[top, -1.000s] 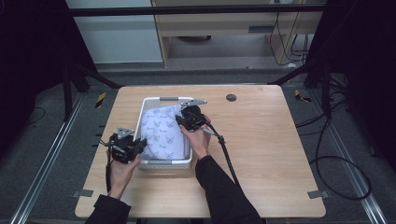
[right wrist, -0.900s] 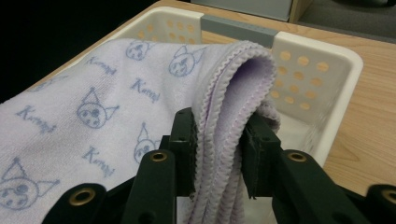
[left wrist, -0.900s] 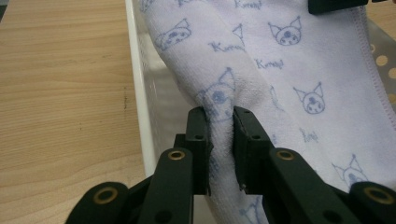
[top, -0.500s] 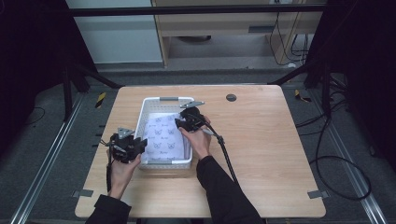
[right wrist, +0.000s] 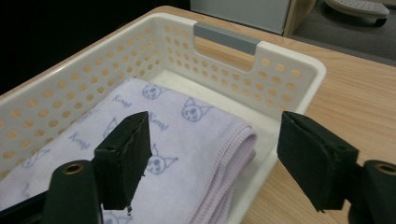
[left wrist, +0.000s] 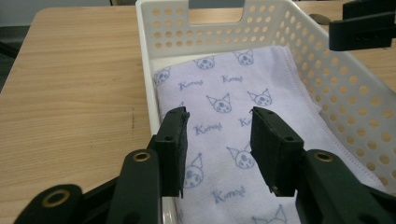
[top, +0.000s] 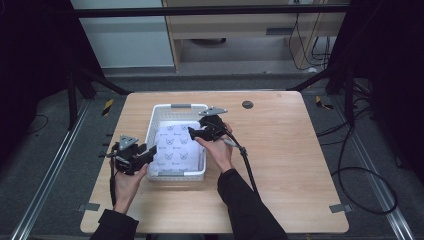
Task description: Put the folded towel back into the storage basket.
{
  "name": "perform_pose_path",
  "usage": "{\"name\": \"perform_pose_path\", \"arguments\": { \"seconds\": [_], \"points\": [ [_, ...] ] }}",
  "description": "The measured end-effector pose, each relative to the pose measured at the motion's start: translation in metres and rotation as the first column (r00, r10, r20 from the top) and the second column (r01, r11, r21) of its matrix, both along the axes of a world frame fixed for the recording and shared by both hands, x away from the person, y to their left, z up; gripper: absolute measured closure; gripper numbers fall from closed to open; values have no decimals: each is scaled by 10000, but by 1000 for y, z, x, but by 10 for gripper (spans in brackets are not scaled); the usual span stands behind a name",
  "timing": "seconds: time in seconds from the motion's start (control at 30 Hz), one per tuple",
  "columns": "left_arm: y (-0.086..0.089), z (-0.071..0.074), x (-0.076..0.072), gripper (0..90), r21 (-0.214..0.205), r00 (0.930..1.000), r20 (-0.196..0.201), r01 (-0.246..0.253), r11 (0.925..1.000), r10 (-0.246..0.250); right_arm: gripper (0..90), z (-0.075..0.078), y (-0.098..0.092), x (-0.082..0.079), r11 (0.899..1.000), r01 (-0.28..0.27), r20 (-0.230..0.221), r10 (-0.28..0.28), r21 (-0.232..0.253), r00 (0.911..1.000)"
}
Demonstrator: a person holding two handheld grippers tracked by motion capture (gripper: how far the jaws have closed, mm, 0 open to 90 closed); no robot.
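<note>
The person wears dark long sleeves (top: pixel 250 205) that reach down to the wrists. Each hand carries a black gripper. The left gripper (top: pixel 149 152) and the right gripper (top: pixel 192 132) each have a grey three-cornered plate on top. A black cable (top: pixel 246 159) trails from the right one. The jaws are black blocks with ribbed inner faces, and round brass-coloured rivets (left wrist: pixel 141 156) sit at their bases.

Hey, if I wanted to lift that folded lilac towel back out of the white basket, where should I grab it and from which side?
Probably the rounded folded edge of the towel, nearest the right gripper. There the layers stack thick and a strip of bare basket floor lies beside the fold, leaving room for a jaw. Come from above, since the perforated walls block a sideways approach.
</note>
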State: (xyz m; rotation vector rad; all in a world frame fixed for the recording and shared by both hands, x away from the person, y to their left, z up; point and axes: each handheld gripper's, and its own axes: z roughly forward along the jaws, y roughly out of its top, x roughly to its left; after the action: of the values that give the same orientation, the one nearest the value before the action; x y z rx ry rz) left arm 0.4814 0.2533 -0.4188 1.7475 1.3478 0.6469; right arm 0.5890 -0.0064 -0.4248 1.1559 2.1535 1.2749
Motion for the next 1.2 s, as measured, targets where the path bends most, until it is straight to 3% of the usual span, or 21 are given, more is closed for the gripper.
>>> {"name": "perform_pose_path", "arguments": {
  "seconds": [0.27,0.63,1.2],
  "points": [
    [-1,2,-3,458,0,9994,325,149,9999,-149,171,10,-36,-22,9994,226,499,-239,275,9985],
    [-3,3,-8,367,53,9971,624,426,9991,-429,144,14,-88,-51,9961,298,546,-344,825,9979],
    [1,-1,-22,318,250,9943,890,560,9981,-580,102,7,-139,-84,9954,438,733,-501,847,9960]
  ]
}}
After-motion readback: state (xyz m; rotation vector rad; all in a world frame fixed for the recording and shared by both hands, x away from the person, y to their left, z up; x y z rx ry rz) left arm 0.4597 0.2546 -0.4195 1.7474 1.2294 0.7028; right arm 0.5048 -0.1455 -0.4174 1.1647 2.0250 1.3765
